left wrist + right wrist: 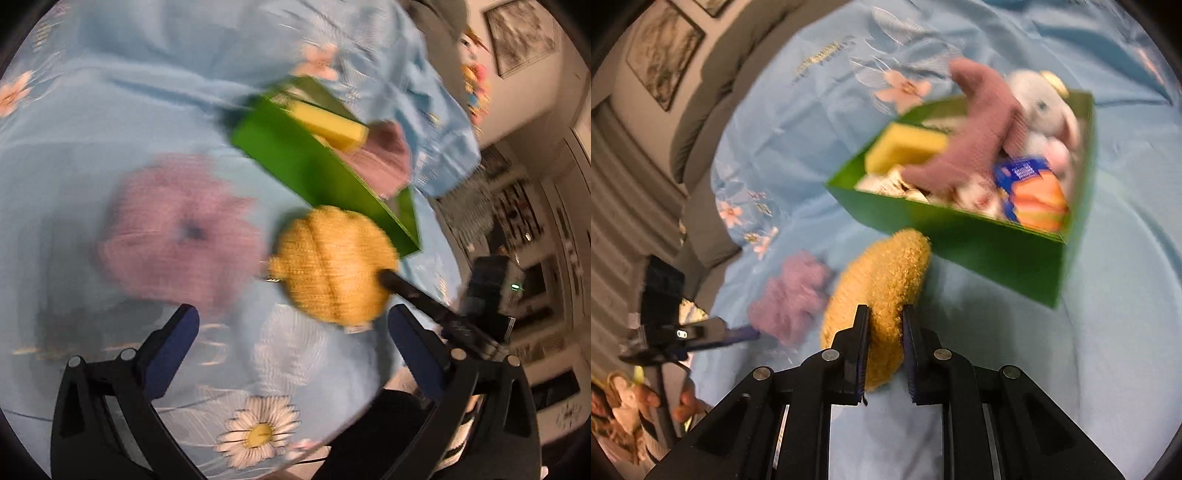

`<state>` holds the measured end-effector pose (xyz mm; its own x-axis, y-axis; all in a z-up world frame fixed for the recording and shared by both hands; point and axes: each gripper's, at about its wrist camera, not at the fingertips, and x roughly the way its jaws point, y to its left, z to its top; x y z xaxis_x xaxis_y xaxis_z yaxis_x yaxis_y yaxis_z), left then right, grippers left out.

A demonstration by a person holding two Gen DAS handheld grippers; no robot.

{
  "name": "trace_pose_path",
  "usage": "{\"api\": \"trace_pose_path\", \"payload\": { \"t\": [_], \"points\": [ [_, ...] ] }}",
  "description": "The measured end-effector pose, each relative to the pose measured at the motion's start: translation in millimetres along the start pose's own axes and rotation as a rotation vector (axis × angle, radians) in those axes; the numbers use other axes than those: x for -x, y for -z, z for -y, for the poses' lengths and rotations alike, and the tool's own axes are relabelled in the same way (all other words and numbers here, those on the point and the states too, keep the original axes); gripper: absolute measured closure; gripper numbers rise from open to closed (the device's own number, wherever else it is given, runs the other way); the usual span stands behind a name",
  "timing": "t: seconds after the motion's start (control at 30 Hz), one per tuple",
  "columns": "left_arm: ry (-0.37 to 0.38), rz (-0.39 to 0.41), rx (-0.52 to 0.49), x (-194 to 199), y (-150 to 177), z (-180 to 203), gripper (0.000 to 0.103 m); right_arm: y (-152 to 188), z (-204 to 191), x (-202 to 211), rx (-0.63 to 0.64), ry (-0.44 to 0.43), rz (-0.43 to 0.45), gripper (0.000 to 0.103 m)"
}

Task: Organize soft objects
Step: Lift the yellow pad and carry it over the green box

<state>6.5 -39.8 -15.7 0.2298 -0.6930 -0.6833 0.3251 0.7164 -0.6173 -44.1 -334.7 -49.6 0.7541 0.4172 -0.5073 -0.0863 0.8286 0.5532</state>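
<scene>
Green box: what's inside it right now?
The green box holds a yellow sponge, mauve cloth, grey plush and a blue-orange packet. Anything beneath them is covered.

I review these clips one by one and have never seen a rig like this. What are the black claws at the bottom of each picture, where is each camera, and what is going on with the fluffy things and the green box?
No robot here: a person holds a two-finger gripper in each hand, each with a wide-angle camera looking along its fingers. So the claws are the grippers, seen from behind.

In the right camera's view, the right gripper is shut on a fluffy yellow pad. In the left camera's view, the left gripper is open and empty.

A blue flowered cloth covers the surface. On it lie a blurred purple fluffy piece and a green box already holding a yellow sponge, a mauve soft toy, a grey plush and more.
</scene>
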Motion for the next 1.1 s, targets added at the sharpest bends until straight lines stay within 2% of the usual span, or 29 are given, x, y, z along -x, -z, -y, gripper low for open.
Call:
{"api": "trace_pose_path", "payload": {
  "t": [0.1,0.17,0.2,0.33,0.37,0.47,0.53,0.6,0.63,0.67,0.7,0.73,0.83,0.93,1.1],
  "points": [
    [0.033,-0.032,-0.039,-22,0,21,0.002,8,9,0,-0.031,-0.013,-0.016,0.084],
    [0.021,-0.049,-0.055,-40,-2,31,0.002,10,17,-2,-0.063,-0.009,-0.008,0.083],
    [0.014,-0.050,-0.058,-48,-4,35,0.002,9,19,-3,-0.074,-0.001,-0.007,0.079],
    [0.005,-0.059,-0.017,-83,-15,37,0.002,6,20,-10,-0.084,-0.011,-0.007,0.051],
    [-0.007,-0.062,-0.013,-88,-17,35,0.003,5,21,-10,-0.076,-0.010,-0.005,0.048],
    [-0.027,-0.065,0.003,-100,-21,31,0.003,4,20,-14,-0.038,0.037,-0.010,0.048],
    [-0.018,-0.063,0.001,-99,-22,31,0.011,4,23,-19,-0.037,0.034,-0.027,0.048],
    [0.003,-0.071,0.013,-101,-23,31,0.013,5,25,-24,-0.042,0.025,-0.047,0.049],
    [-0.001,-0.069,0.010,-102,-22,31,0.017,5,25,-24,-0.041,0.022,-0.049,0.054],
    [-0.004,-0.065,0.006,-101,-21,31,0.026,5,23,-25,-0.034,0.017,-0.057,0.066],
    [-0.009,-0.064,0.009,-100,-21,31,0.031,6,22,-26,-0.028,0.012,-0.066,0.071],
    [-0.002,-0.062,0.020,-99,-20,30,0.042,7,20,-28,-0.023,0.009,-0.075,0.076],
    [0.022,-0.064,0.057,-99,-17,23,0.055,12,10,-29,0.029,-0.002,-0.086,0.082],
    [0.012,-0.054,0.048,-95,-14,22,0.059,16,2,-27,0.051,-0.057,-0.091,0.083],
    [-0.008,-0.045,0.001,-88,-5,34,0.059,18,-7,-21,0.076,-0.076,-0.070,0.083]
  ]
}}
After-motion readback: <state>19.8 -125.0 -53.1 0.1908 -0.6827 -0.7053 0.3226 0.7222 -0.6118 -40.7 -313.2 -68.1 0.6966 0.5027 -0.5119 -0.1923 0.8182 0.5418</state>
